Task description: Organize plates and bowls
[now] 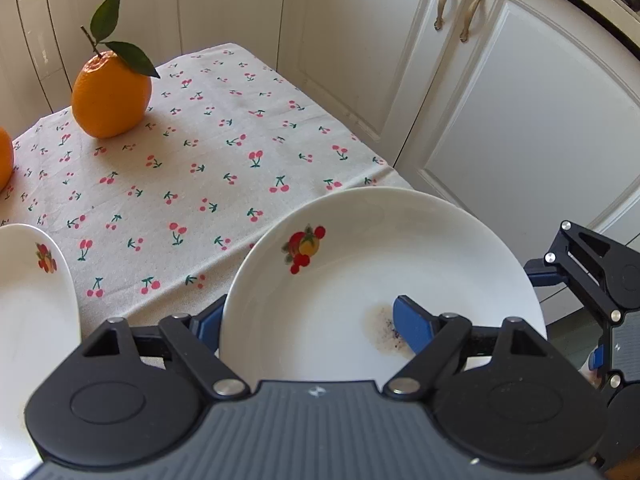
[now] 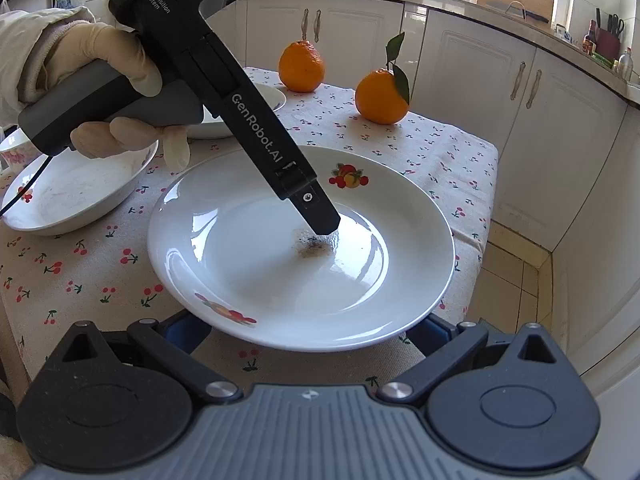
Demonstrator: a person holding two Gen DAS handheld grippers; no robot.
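A white plate (image 2: 248, 264) with fruit prints and a brown smudge at its middle sits in front of both cameras, over the table's right end. My left gripper (image 1: 310, 320) is shut on the plate (image 1: 380, 248): one blue finger (image 1: 412, 328) presses on the inside by the smudge and the other (image 1: 208, 320) lies under the rim. In the right wrist view the left gripper (image 2: 322, 226) slants down from a gloved hand (image 2: 116, 60). My right gripper (image 2: 308, 332) stands wide open, with both fingers reaching under the plate's near rim and their tips hidden.
A white bowl (image 2: 76, 196) stands left of the plate, with another plate (image 2: 264, 98) behind it and a small bowl (image 2: 12, 152) at the far left. Two oranges (image 2: 301, 66) (image 2: 382, 96) sit at the back of the cherry-print cloth (image 2: 440, 152). White cabinets (image 2: 560, 128) stand close on the right.
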